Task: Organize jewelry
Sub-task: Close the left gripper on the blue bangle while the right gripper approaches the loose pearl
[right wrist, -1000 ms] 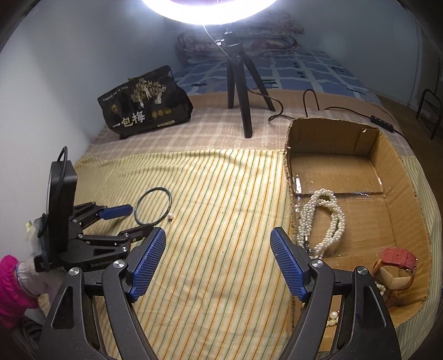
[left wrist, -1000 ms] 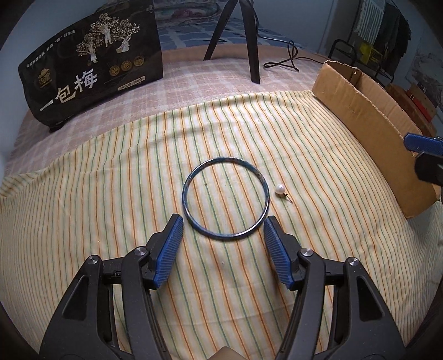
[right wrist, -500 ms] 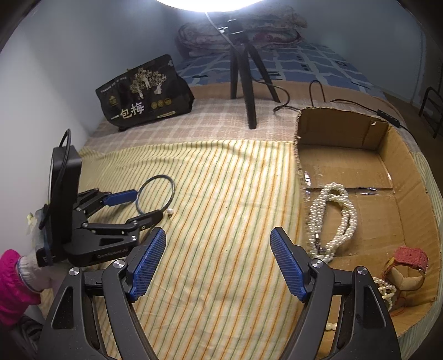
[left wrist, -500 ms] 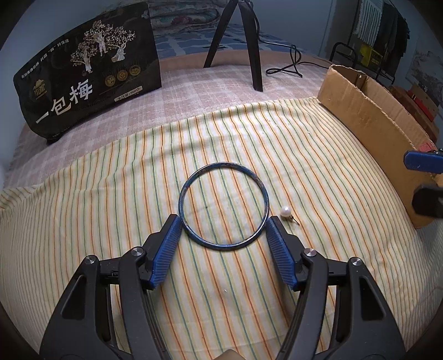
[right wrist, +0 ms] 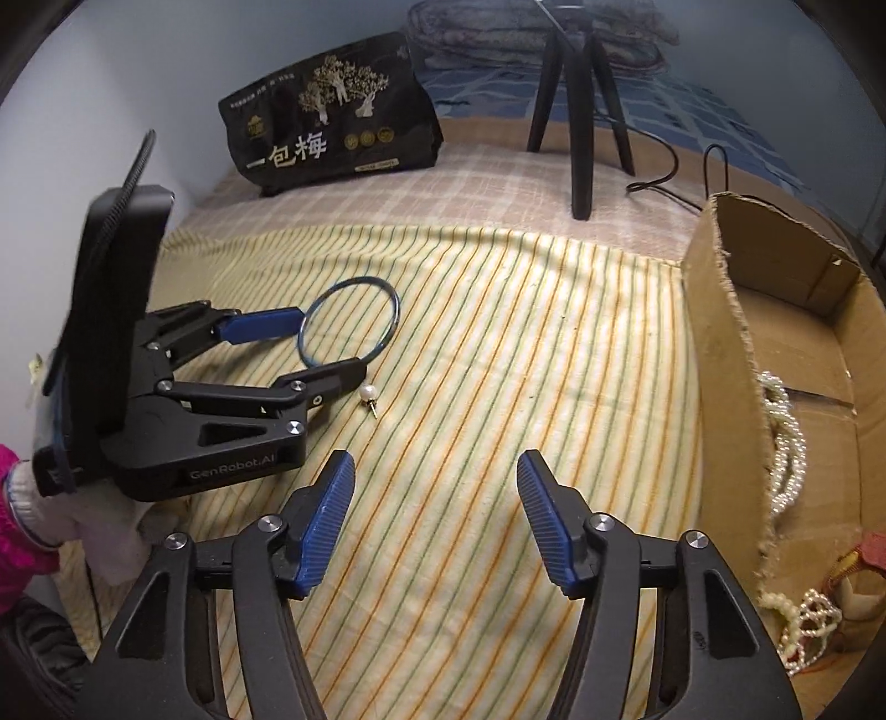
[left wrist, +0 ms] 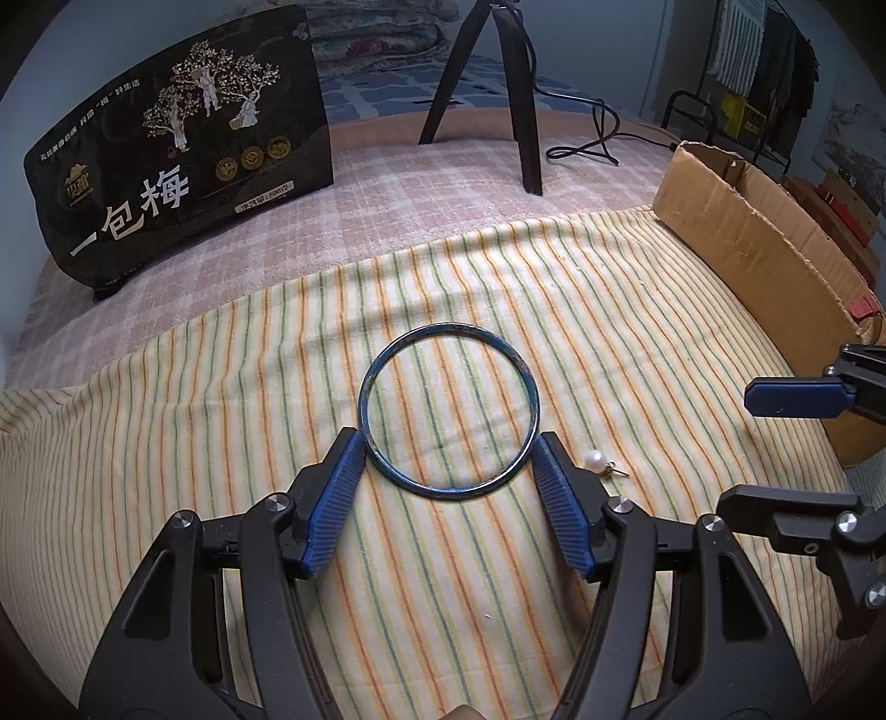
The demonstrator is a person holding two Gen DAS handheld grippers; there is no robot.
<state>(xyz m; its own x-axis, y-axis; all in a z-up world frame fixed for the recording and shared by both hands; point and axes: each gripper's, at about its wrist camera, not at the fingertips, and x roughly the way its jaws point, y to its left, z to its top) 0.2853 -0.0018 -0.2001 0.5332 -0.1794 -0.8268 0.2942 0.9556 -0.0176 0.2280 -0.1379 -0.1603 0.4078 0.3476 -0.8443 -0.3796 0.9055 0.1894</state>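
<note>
A bedroom in a home. The work surface is a bed — a yellow striped sheet [left wrist: 498,310] spread over a pink checked blanket [left wrist: 421,171], with a blue patterned quilt [right wrist: 714,111] and folded bedding [right wrist: 626,27] at the far end. Clothes hang on a rack [left wrist: 769,61] at far right. A black tripod [left wrist: 515,105] and a black snack bag [left wrist: 183,166] stand on the bed — a cardboard box [left wrist: 769,266] sits at right.

Bare striped cloth [right wrist: 498,387] lies between bangle [right wrist: 349,321] and cardboard box [right wrist: 720,343].
</note>
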